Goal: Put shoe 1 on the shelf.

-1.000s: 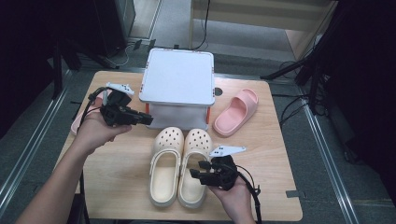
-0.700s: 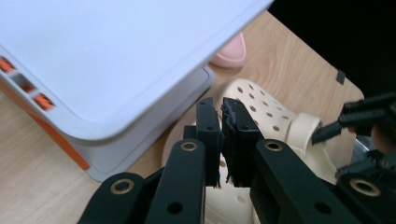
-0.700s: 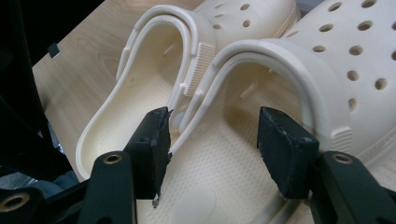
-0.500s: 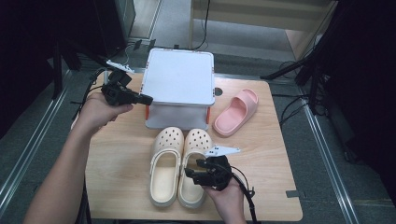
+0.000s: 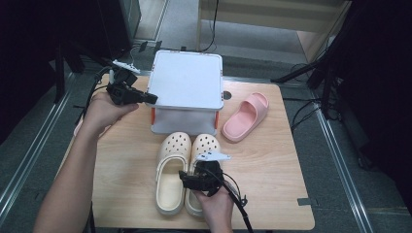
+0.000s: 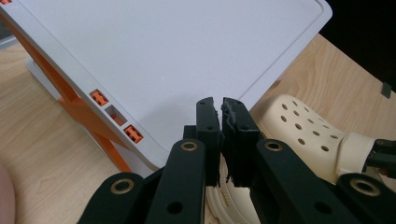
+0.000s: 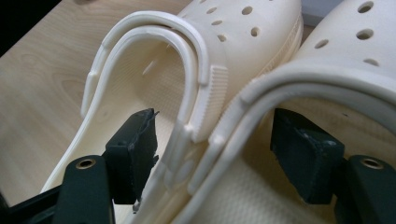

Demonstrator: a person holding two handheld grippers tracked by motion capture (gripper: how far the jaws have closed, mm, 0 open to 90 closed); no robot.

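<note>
Clogs, a cream pair, lie side by side at the near middle of your table, toes pointing far toward the white box. Your right gripper sits over their heel ends with its jaws spread wide: in the right gripper view one jaw is down inside the left clog, the other inside the right clog, so the two touching inner walls stand between them, not yet pinched. Your left gripper is up at the box's left edge, jaws clenched together with nothing between them, tips just over the white lid. A pink slipper lies right of the box, well apart from both grippers.
</note>
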